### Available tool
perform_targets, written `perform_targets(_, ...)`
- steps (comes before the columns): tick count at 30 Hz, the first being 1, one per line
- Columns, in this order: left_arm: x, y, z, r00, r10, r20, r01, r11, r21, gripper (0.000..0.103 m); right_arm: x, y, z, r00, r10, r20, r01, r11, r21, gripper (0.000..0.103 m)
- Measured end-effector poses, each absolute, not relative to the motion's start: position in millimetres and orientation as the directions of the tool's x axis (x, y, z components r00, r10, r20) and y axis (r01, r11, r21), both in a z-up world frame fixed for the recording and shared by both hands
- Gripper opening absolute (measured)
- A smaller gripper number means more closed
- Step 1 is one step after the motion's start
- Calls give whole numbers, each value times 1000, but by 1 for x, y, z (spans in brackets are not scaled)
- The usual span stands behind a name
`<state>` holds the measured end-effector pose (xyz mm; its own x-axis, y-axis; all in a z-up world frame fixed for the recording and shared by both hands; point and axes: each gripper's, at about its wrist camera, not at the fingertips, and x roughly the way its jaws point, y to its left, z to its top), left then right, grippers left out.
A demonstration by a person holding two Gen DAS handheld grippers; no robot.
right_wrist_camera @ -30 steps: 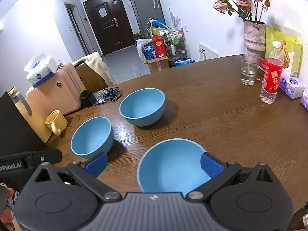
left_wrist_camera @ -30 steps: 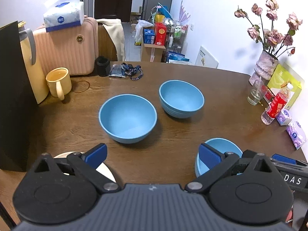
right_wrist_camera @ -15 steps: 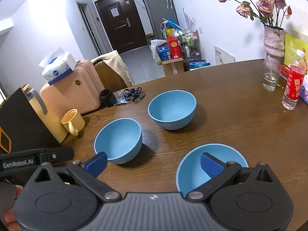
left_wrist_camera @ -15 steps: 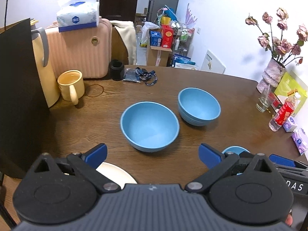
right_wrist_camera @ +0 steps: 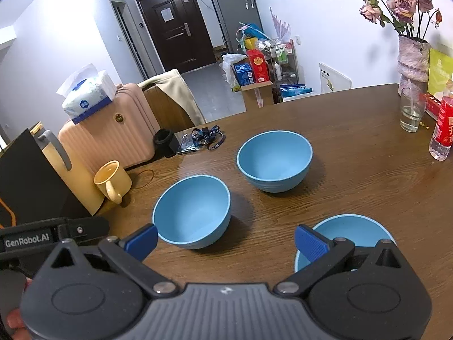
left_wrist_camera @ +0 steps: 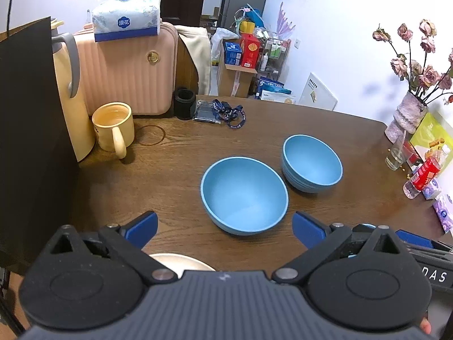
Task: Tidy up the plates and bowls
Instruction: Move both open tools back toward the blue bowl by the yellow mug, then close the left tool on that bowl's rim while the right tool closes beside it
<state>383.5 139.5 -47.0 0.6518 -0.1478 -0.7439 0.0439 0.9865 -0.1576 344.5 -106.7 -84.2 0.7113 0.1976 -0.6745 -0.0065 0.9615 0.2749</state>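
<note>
Three blue bowls sit apart on the brown surface (left_wrist_camera: 175,175): a middle bowl (left_wrist_camera: 244,195), a far bowl (left_wrist_camera: 311,163), and a near bowl (right_wrist_camera: 348,233) under the right hand-held gripper (right_wrist_camera: 225,240), fingers spread wide. Left hand-held gripper (left_wrist_camera: 225,228), likewise spread and empty, hovers over a cream plate (left_wrist_camera: 181,261)

Bright white-walled room around a brown wooden table (right_wrist_camera: 354,170).
Dark door (right_wrist_camera: 175,28) at the far end, grey floor (right_wrist_camera: 209,96) before it; pink suitcase (left_wrist_camera: 127,70) and cluttered shelf (right_wrist_camera: 280,59) beyond the table edge.
</note>
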Motion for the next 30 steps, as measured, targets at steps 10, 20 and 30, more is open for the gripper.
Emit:
perform_targets(10, 412, 147, -57, 621, -136, -772, 58, 990, -128, 103, 367, -90, -94, 686, 159, -710, 38, 967, 254, 103)
perform_targets(20, 442, 156, -71, 581, -133, -803, 46, 990, -131, 103, 397, -76, -105, 651, 142, -745, 57, 970, 235, 102)
perform_targets(30, 484, 163, -95, 530, -102, -842, -9, 992, -126, 103, 439, -80, -124, 590, 136, -796, 113, 962, 248, 93)
